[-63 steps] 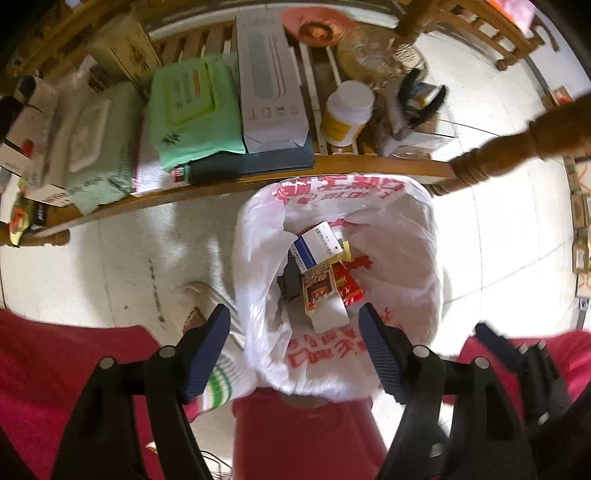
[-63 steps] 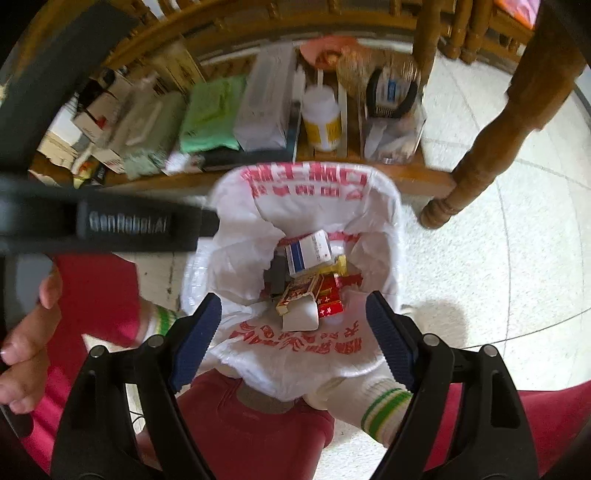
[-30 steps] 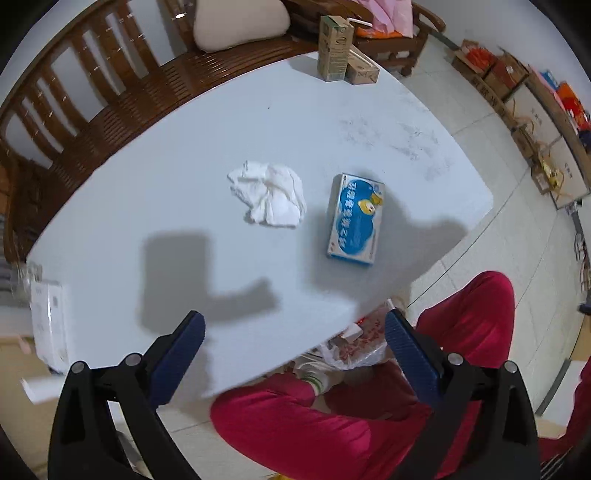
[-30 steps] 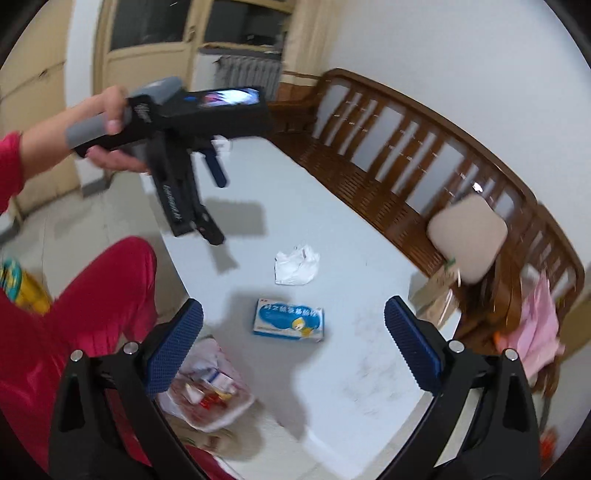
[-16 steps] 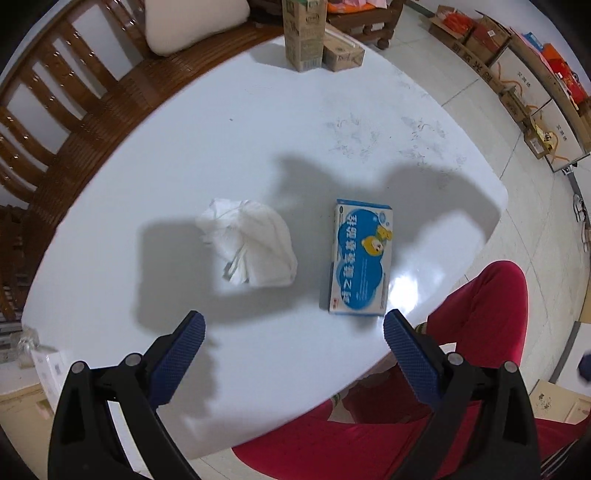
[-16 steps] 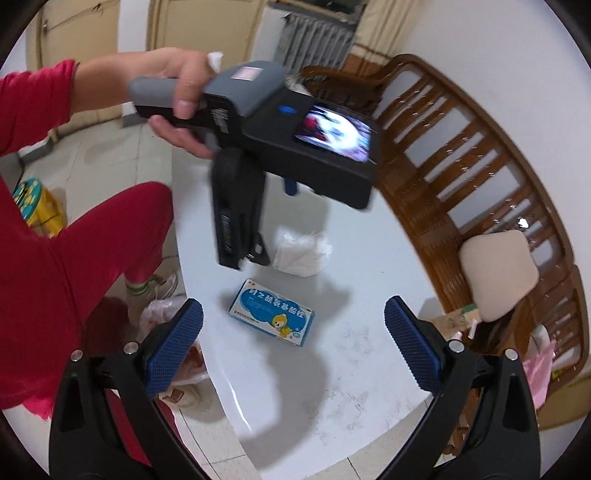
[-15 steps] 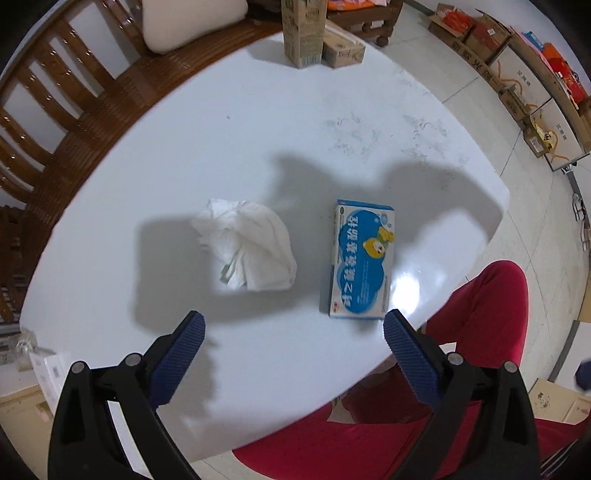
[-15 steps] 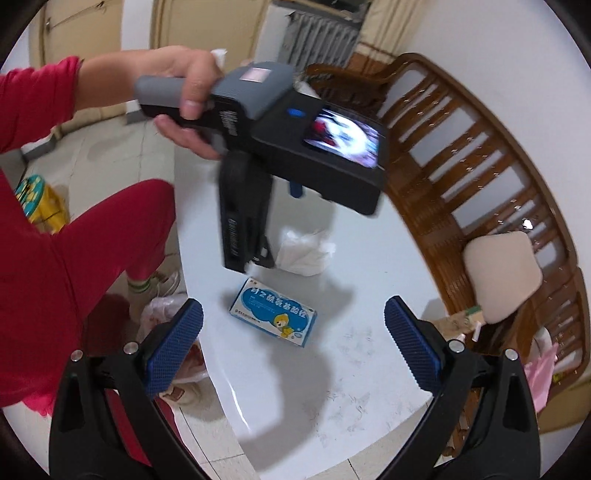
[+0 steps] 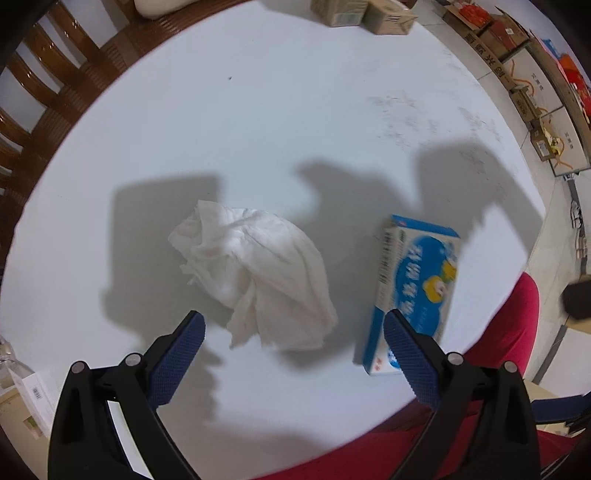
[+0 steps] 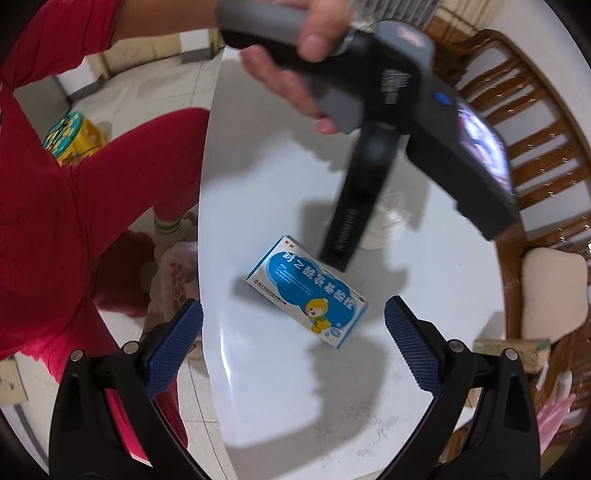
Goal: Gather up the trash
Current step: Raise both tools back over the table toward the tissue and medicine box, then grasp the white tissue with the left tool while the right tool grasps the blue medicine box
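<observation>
A crumpled white tissue (image 9: 255, 273) lies on the white table (image 9: 258, 122), just ahead of my open, empty left gripper (image 9: 293, 347). A blue and white medicine box (image 9: 413, 295) lies to its right. In the right wrist view the box (image 10: 308, 295) sits just ahead of my open, empty right gripper (image 10: 293, 345). The left gripper's body, held in a hand, hangs over the table there and hides most of the tissue (image 10: 384, 225). The white trash bag (image 10: 173, 273) sits on the floor under the table edge.
A wooden bench (image 9: 55, 74) with a cushion (image 10: 550, 291) runs along the far side. Cardboard boxes (image 9: 362, 14) stand at the table's far end. My red-trousered legs (image 10: 74, 206) are by the table edge. Boxes (image 9: 539, 92) line the floor.
Both grippers rose from over the trash bag to above the table. The left one has dropped closer to the tissue, the right one closer to the blue box.
</observation>
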Demonstrator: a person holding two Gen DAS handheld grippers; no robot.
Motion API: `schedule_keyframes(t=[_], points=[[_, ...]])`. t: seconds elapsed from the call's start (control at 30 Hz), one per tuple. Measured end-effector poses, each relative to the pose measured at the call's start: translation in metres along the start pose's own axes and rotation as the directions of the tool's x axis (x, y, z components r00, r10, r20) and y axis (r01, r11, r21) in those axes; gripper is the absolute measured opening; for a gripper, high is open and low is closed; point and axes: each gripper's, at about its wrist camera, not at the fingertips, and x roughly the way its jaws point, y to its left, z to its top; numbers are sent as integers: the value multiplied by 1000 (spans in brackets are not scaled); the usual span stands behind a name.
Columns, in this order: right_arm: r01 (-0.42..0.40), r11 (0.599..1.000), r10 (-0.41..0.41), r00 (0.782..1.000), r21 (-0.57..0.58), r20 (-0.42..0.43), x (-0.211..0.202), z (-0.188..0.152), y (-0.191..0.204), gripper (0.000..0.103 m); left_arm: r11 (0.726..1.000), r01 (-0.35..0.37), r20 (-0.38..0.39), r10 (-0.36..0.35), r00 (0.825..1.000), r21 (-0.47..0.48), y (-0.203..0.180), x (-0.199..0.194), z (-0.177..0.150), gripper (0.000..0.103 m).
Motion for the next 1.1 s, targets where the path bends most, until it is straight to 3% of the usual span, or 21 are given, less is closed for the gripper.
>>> schedule_keyframes(t=[0.4, 0.77, 0.97, 1.1], points=[[-64, 990, 52, 994, -122, -97, 73, 4, -10, 96, 997, 64, -40, -66, 997, -46, 37, 36, 15, 95], [-106, 978, 79, 985, -182, -154, 118, 3, -12, 95, 998, 62, 0, -62, 998, -8, 46, 37, 21, 95], [-142, 988, 131, 981, -68, -140, 125, 1, -20, 93, 998, 54, 38, -54, 998, -19, 41, 34, 13, 94], [-129, 988, 142, 978, 88, -155, 128, -1, -26, 93, 1000, 8, 66, -7, 998, -16, 31, 30, -2, 82]])
